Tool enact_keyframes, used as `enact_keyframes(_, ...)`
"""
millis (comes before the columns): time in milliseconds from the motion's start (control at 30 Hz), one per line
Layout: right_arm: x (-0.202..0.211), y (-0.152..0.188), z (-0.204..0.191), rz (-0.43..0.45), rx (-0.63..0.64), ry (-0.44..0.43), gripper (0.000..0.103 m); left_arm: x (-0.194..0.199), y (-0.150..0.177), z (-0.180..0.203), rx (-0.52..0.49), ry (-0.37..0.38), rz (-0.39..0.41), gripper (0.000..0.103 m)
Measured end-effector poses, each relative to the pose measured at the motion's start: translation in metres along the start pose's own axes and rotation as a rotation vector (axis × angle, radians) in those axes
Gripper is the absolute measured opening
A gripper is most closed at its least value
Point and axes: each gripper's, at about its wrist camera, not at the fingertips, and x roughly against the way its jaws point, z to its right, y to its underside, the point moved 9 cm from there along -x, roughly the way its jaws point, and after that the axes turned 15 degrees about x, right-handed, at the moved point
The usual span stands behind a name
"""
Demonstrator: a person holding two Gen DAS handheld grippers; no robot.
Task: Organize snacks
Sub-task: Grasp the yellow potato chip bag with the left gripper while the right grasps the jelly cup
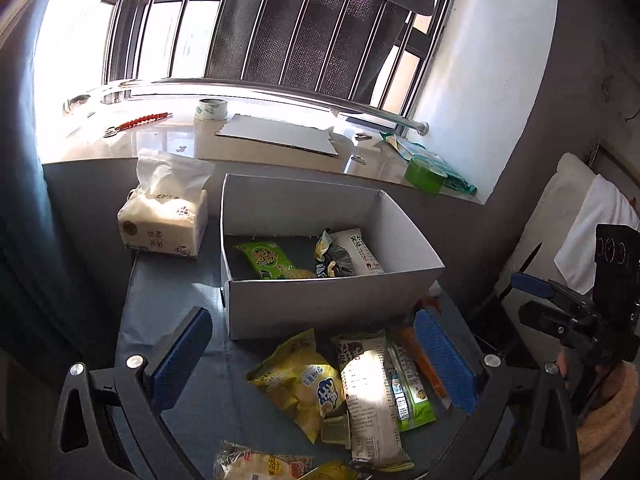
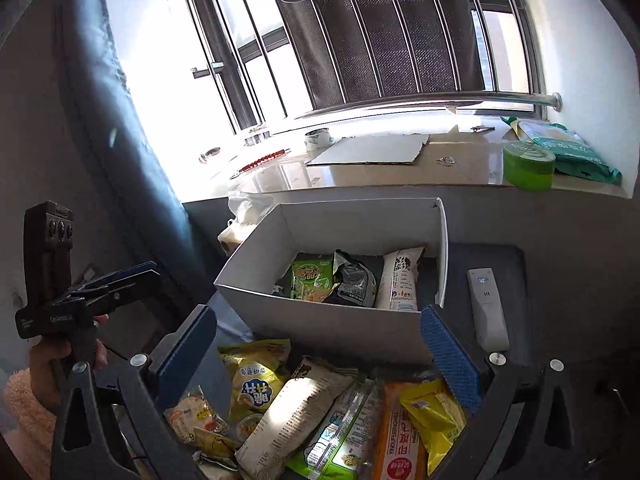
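Left wrist: your left gripper (image 1: 320, 360) gapes wide, grasping nothing, over loose snacks (image 1: 340, 392) lying before the box (image 1: 320, 300), which holds 3 packets (image 1: 312, 258).

Right wrist: your right gripper (image 2: 320, 352) is released too, above the snacks (image 2: 304, 412) beside the box (image 2: 340, 320).

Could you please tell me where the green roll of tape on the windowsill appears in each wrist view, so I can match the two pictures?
Left wrist view: the green roll of tape sits right of centre in the upper half, on the sill's right end.
Right wrist view: it lies near the right edge, upper half, beside a green packet.
Shared landmark: the white box holding snacks, in front of the sill.
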Motion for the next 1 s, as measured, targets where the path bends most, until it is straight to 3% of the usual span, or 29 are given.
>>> enact_keyframes(167,0.035,0.052,-0.014,0.012,0.072,0.115,0.103,0.014,0.054,-0.030,0.040,-0.047,-0.041,0.103)
enact_keyframes(300,0.055,0.096,-0.017,-0.012,0.023,0.147,0.103,0.018,0.093,-0.054,0.069,-0.114,-0.085,0.103)
enact_keyframes(433,0.064,0.137,-0.021,-0.034,-0.072,0.164,0.103,0.013,0.125,-0.064,0.143,-0.092,-0.150,0.103)
enact_keyframes(667,0.044,0.205,-0.019,-0.203,-0.185,0.160,0.103,0.008,0.141,-0.053,0.165,-0.067,-0.167,0.103)
enact_keyframes(1000,0.025,0.222,0.060,-0.254,-0.390,0.218,0.103,0.010,0.143,-0.059,0.158,-0.089,-0.178,0.103)
